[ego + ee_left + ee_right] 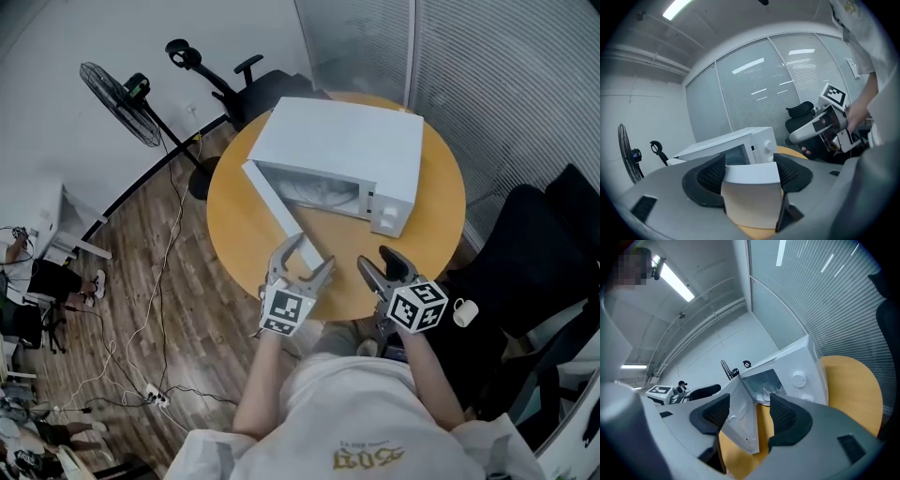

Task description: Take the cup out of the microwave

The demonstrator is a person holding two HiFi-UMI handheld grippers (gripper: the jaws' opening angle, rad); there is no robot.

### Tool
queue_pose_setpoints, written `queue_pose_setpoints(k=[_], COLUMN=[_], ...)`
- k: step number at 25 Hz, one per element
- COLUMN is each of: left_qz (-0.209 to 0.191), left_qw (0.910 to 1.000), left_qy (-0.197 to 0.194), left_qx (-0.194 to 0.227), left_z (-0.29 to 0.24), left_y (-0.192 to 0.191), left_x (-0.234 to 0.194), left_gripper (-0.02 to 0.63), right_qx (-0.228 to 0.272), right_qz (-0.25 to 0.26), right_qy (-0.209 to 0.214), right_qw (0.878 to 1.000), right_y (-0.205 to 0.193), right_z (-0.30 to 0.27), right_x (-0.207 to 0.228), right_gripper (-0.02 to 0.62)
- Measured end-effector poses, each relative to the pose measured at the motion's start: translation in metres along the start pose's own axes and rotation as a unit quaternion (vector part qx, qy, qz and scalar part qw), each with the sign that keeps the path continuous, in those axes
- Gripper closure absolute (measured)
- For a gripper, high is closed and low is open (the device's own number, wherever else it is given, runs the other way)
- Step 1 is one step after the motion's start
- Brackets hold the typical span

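- White microwave [337, 141] is seen on a round wooden table [441, 202], set towards the table's far side; its door [281, 211] is swung wide open, the free edge reaching towards the person.
- A pale, cup-like shape [768, 391] can be made out inside the open cavity in the right gripper view; it is partly hidden behind one jaw, so its form cannot be told exactly.
- The left gripper [309, 255] is held at the door's free edge; its jaws are spread wide with that edge between the pads, filling most of the gap; no firm pinch can be made out.
- The right gripper [373, 258] is held over the table's near rim, just beside the left one and pointed at the microwave; its jaws are spread apart and nothing is gripped; the door and cavity are seen through the gap, well beyond the pads.
- A standing fan [120, 89] and a black office chair [248, 89] are seen beyond the table, on a wooden floor [159, 281].
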State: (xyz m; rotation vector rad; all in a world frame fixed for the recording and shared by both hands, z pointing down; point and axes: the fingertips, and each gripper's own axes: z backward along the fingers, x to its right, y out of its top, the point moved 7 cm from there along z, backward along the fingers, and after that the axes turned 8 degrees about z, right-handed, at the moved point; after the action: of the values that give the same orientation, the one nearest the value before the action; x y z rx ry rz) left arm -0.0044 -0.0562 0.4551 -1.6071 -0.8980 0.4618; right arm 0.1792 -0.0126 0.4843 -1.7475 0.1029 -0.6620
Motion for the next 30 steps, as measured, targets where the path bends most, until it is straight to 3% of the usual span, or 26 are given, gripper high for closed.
queue_pose_setpoints(k=[16, 30], left_qz=[0.026, 0.06], left_qw=[0.9963, 0.9834], left_qy=[0.081, 0.17], left_qx=[-0.012, -0.022], left_z=[0.046, 0.083], left_y=[-0.017, -0.029], left_x=[-0.021, -0.055], left_gripper=[0.314, 0.379], right_qx=[-0.022, -0.053], right_qz=[0.015, 0.013], right_qy=[0.045, 0.079], right_qw=[0.999, 0.995], right_y=[-0.005, -0.017], right_z=[-0.019, -0.038], right_x=[-0.019, -0.03], right_gripper=[0.333, 0.333])
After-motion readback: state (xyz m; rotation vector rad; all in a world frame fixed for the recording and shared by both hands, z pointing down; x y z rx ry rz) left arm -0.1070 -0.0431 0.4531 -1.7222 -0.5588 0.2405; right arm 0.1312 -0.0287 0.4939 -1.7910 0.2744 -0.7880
